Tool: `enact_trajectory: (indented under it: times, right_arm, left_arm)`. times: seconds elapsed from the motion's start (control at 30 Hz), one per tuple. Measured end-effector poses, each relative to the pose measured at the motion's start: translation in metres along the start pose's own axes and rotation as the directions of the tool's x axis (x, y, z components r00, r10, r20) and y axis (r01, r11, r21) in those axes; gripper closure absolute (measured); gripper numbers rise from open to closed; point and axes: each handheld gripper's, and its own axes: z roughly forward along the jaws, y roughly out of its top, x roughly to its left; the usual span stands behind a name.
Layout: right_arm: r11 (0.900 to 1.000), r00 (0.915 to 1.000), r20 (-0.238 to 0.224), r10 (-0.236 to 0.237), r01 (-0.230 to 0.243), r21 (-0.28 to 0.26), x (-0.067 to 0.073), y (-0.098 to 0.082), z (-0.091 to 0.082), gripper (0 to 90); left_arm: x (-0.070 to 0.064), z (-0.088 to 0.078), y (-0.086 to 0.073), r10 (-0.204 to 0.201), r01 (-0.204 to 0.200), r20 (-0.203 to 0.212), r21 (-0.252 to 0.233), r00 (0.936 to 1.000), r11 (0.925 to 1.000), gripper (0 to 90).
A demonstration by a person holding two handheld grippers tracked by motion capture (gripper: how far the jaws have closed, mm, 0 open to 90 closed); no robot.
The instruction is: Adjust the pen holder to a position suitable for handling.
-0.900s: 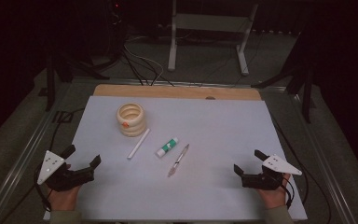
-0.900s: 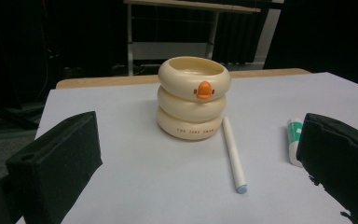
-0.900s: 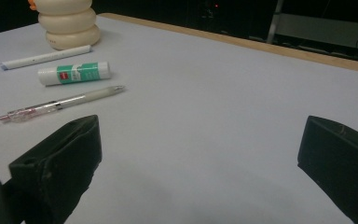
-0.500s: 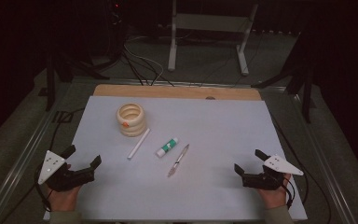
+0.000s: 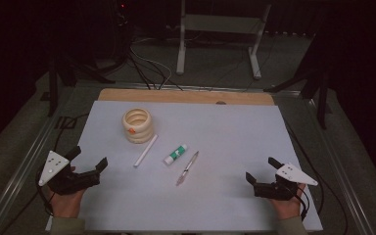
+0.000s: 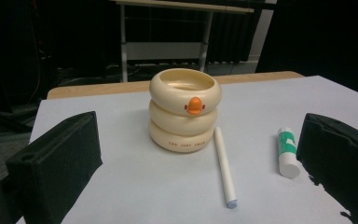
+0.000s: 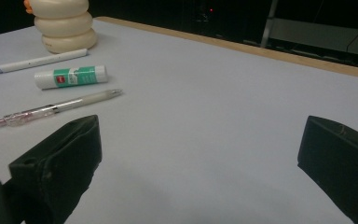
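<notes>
Cream ring holder [image 5: 138, 125]; white stick [image 5: 146, 150], glue [image 5: 176, 154], pen [image 5: 187, 168] alongside

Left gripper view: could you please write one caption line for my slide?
Open jaws frame a cream ringed holder, a white stick and a glue stick on a pale table.

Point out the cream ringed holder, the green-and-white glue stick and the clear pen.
Cream ringed holder [image 6: 185, 112], left gripper view, middle ring.
Green-and-white glue stick [image 5: 175, 154], high view, label.
Clear pen [image 7: 56, 109], right gripper view, barrel.

L→R on table [image 5: 225, 205]: holder [image 5: 137, 125], stick [image 5: 146, 150], glue [image 5: 175, 154], prob. pen [image 5: 187, 168].
</notes>
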Motion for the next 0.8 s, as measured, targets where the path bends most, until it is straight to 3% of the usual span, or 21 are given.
enact_trajectory:
  times: [0.2, 0.47, 0.8]
  right_arm:
    - [1.000, 1.0000, 0.000, 0.002, -0.002, 0.001, -0.001, 0.000, 0.000, 0.0]
    - [1.000, 1.0000, 0.001, 0.002, -0.002, 0.005, -0.001, -0.001, 0.001, 0.0]
    - [1.000, 1.0000, 0.002, 0.007, -0.007, 0.008, -0.001, -0.002, 0.002, 0.0]
  left_arm:
    - [0.005, 0.003, 0.011, -0.030, 0.031, 0.018, -0.013, 0.9994, 0.9995, 0.3]
    - [0.005, 0.018, 0.031, -0.008, 0.008, 0.025, 0.001, 0.9996, 1.0000, 0.3]
    - [0.002, 0.037, 0.044, 0.011, -0.012, 0.046, 0.023, 0.9989, 0.9997, 0.3]
